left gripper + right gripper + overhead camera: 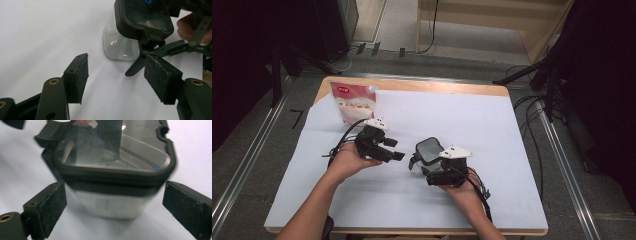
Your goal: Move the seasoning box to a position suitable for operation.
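A clear container with a black-rimmed lid (430, 148) stands on the white sheet near the table's middle. My right gripper (424, 160) is open, its jaws on either side of the container's (112, 207) body just under the lid (112, 152). Whether the pads (51, 207) touch the walls I cannot tell. My left gripper (398, 149) is open and empty, a short way left of the container, pointing at it. In the left gripper view the container (120, 46) sits just beyond the open left gripper (117, 77), with one thin right jaw beside it.
A red and white pouch (355, 102) stands upright at the back left of the table (452, 88), behind my left hand. White paper (492, 135) covers most of the tabletop. Cables and stands lie on the floor around the table.
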